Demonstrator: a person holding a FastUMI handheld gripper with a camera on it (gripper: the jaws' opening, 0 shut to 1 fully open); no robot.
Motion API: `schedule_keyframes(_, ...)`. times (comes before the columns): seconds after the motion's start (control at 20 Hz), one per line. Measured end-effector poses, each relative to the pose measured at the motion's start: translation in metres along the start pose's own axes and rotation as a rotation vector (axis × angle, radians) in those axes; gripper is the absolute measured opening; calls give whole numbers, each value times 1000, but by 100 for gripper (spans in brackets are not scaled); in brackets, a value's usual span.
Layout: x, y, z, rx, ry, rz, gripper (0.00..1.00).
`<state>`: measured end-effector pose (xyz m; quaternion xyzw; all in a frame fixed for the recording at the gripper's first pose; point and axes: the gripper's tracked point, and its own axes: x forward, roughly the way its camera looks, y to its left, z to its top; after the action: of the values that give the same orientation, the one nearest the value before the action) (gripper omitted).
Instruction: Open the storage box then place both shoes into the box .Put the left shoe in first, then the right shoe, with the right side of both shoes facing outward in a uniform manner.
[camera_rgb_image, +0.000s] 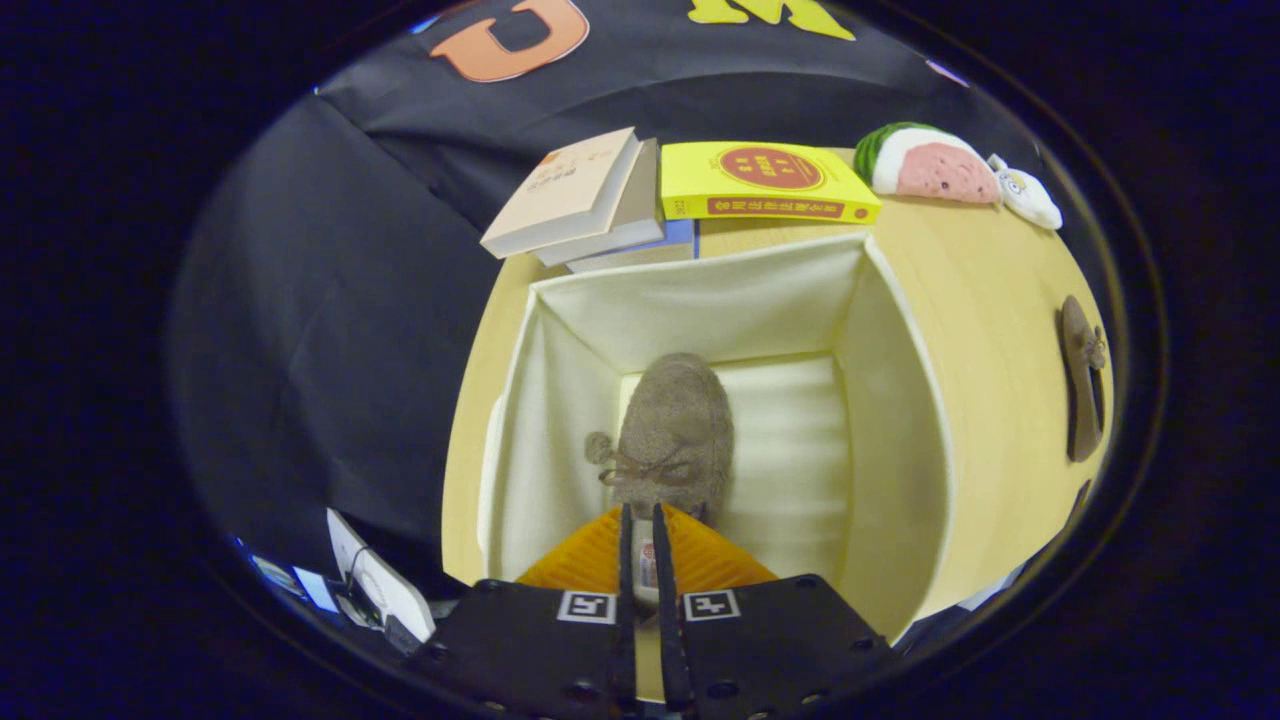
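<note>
The cream storage box (890, 420) stands open on the wooden table, right under me. A brown suede shoe (675, 425) with a lace bow hangs inside the box, toe pointing away, near the box's left wall. My gripper (640, 512) has its orange fingers (600, 555) nearly closed on the shoe's heel edge, with only a thin gap between them. A second brown shoe (1082, 390) lies on its side on the table, to the right of the box near the table's edge.
Beyond the box lie stacked books: a beige one (565, 190) and a yellow one (765, 182). A watermelon plush (925, 162) and a small white toy (1025, 195) sit at the far right of the table (1000, 300). White cards (375, 580) lie off the table's left side.
</note>
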<state>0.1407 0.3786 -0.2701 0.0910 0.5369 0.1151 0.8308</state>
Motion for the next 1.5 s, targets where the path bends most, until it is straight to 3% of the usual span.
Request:
schedule_keyframes(0.3,-43,-10,8,-68,-32,1,71)
schedule_keyframes(0.4,-61,-21,16,-88,-60,-11,84)
schedule_keyframes(0.55,-91,-47,28,-116,-99,-48,95)
schedule_keyframes(1.0,-156,-178,59,-58,-171,-147,95)
schedule_keyframes(1.35,-158,-300,75,46,-162,-243,96)
schedule_keyframes(1.5,-156,-360,76,76,-143,-341,96)
